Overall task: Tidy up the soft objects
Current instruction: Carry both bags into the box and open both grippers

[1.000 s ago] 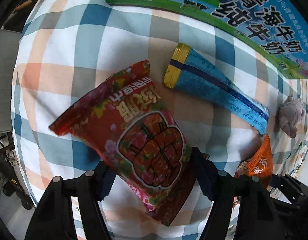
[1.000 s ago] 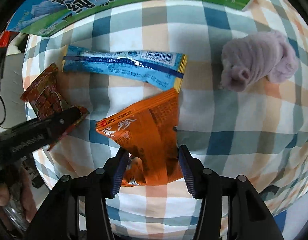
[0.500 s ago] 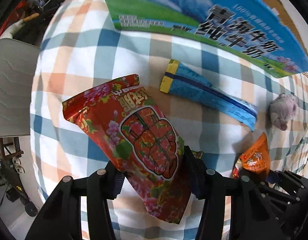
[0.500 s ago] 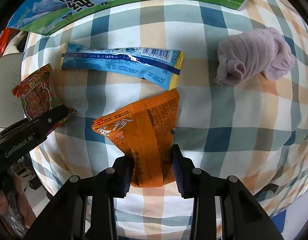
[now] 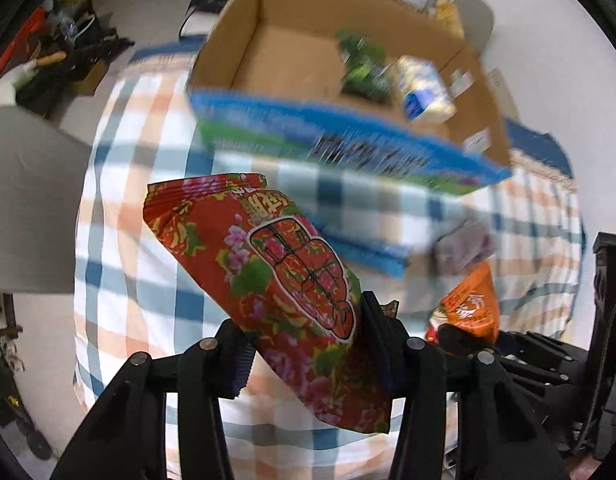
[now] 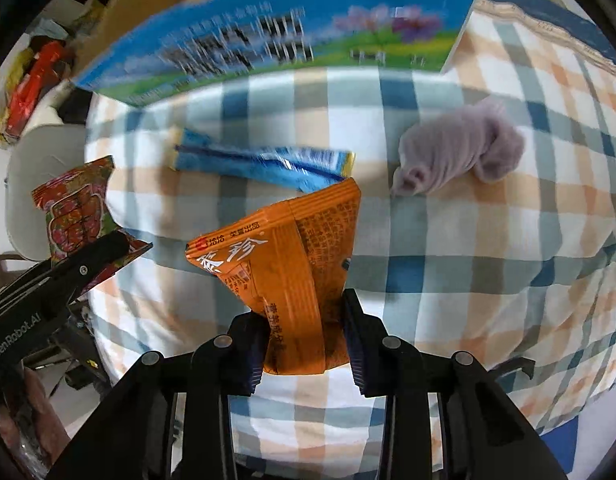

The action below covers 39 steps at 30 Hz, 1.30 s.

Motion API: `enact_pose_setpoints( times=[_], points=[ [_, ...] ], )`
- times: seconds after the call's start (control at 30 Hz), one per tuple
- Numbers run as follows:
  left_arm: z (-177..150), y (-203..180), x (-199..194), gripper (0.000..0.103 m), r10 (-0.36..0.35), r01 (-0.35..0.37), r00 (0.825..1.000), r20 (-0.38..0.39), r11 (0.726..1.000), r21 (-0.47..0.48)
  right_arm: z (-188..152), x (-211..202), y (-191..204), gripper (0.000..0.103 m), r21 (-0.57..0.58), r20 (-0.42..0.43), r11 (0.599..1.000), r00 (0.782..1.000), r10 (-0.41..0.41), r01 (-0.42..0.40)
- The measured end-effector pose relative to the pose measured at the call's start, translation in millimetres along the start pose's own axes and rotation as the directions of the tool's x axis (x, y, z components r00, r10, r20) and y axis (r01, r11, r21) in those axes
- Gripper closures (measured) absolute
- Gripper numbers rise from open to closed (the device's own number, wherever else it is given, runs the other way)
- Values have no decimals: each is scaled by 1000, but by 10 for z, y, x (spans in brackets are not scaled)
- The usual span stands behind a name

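My left gripper (image 5: 304,340) is shut on a red flowered snack bag (image 5: 276,264) and holds it above the checked cloth (image 5: 120,240). My right gripper (image 6: 304,332) is shut on an orange snack bag (image 6: 292,260), also lifted; that bag shows at the right of the left wrist view (image 5: 472,304). A long blue packet (image 6: 264,164) and a rolled lilac cloth (image 6: 460,152) lie on the cloth. An open cardboard box (image 5: 292,52) with a blue and green printed side stands at the far edge.
The box holds a green packet (image 5: 364,64) and a white and blue packet (image 5: 424,88). A grey chair (image 5: 24,208) stands left of the table. Clutter lies on the floor at the far left. The left gripper shows in the right wrist view (image 6: 60,280).
Both grippers have risen with their bags off the cloth. The view has tilted up, so the inside of the box now shows.
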<state>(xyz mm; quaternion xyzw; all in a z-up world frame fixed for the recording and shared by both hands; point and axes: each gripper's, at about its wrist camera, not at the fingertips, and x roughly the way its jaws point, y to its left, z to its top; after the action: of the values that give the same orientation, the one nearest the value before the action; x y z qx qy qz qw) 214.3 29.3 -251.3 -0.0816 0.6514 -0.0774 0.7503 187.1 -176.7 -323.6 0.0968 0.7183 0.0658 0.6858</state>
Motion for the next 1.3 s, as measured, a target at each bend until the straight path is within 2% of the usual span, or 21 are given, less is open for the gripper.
enact_pose_setpoints(
  times=[0.23, 0.37, 0.53, 0.73, 0.97, 1.13, 1.3],
  points=[
    [581, -232, -403, 59, -53, 48, 996, 78, 997, 61, 309, -677, 49, 67, -9, 114, 998, 992, 57, -57],
    [991, -367, -412, 59, -42, 30, 992, 118, 995, 100, 542, -1014, 69, 67, -22, 166, 997, 983, 73, -71],
    [1544, -406, -364, 59, 15, -33, 991, 130, 989, 143, 977, -1158, 207, 67, -24, 207, 999, 977, 46, -42],
    [2178, -404, -26, 59, 50, -61, 996, 73, 985, 161, 1572, -1093, 235, 67, 17, 203, 1000, 979, -6, 2],
    [2679, -361, 558, 59, 81, -78, 997, -10, 981, 177, 2165, -678, 140, 67, 63, 131, 995, 988, -87, 79],
    [2870, -295, 908, 59, 91, -81, 994, -55, 981, 175, 2361, -332, 51, 67, 82, 69, 991, 991, -114, 108],
    [3008, -266, 1124, 58, 98, -82, 992, -80, 981, 178, 2420, -61, -18, 67, 84, 23, 989, 992, -127, 125]
  ],
)
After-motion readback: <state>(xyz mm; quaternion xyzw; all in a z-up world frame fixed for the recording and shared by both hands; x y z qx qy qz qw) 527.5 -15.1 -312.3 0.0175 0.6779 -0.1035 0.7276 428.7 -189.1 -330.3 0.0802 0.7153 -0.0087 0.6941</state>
